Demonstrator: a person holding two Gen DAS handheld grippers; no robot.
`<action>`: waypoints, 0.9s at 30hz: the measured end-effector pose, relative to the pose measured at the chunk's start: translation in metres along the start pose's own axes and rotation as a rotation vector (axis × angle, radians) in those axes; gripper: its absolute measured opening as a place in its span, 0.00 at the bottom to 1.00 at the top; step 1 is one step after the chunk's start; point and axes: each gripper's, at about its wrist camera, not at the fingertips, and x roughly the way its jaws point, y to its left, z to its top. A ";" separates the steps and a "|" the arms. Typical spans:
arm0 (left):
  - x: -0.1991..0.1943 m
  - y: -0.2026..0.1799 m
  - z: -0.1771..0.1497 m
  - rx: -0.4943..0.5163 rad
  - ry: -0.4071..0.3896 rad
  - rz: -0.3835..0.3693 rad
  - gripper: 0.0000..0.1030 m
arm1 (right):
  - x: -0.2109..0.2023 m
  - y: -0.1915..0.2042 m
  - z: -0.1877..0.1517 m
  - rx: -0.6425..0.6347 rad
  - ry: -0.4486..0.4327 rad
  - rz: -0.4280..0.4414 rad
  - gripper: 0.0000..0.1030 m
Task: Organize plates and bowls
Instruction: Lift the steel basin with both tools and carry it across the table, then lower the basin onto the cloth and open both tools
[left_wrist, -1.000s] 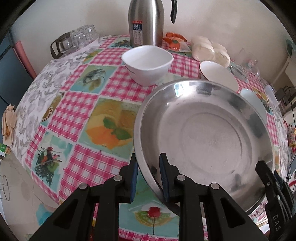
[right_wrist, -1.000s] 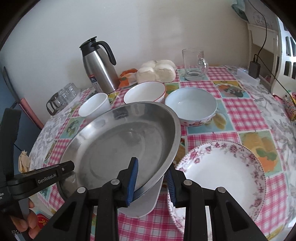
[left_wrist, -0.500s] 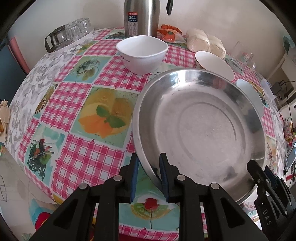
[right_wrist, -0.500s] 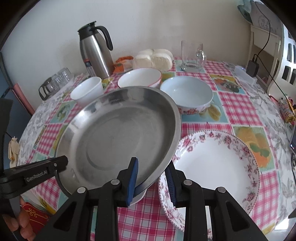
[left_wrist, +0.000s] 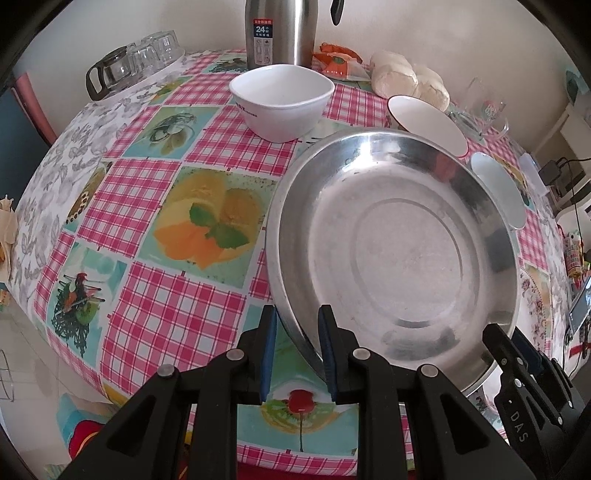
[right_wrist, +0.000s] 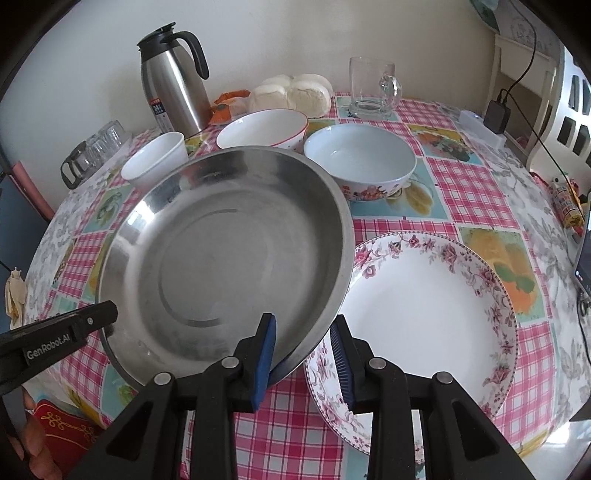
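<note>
A large steel plate (left_wrist: 399, 251) is held between both grippers just above the table. My left gripper (left_wrist: 295, 350) pinches its near left rim. My right gripper (right_wrist: 303, 354) pinches its near right rim; the plate also shows in the right wrist view (right_wrist: 229, 258). Its right edge overlaps a floral-rimmed white plate (right_wrist: 432, 310) on the table. Behind stand a small white bowl (left_wrist: 282, 101), a red-rimmed white bowl (right_wrist: 264, 127) and a pale blue floral bowl (right_wrist: 360, 160).
A round table with a pink checked cloth (left_wrist: 166, 192) holds a steel thermos (right_wrist: 173, 85), a glass mug (right_wrist: 371, 86), white buns (right_wrist: 291, 92), an orange packet (left_wrist: 338, 64) and a glass pot with cups (left_wrist: 122, 66). A white shelf with a charger (right_wrist: 498, 114) stands right.
The steel plate has come lower and flatter in both grippers, over the edge of the floral plate. Both views have moved closer to the table.
</note>
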 end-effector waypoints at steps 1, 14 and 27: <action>-0.001 0.001 0.000 -0.002 -0.001 -0.004 0.23 | 0.000 0.000 0.000 -0.001 0.001 -0.002 0.33; -0.008 0.005 -0.001 -0.020 -0.012 -0.034 0.23 | -0.001 0.008 -0.004 -0.032 0.011 -0.032 0.33; -0.016 0.012 -0.007 -0.043 -0.024 -0.085 0.23 | -0.006 0.014 -0.009 -0.047 0.014 -0.031 0.34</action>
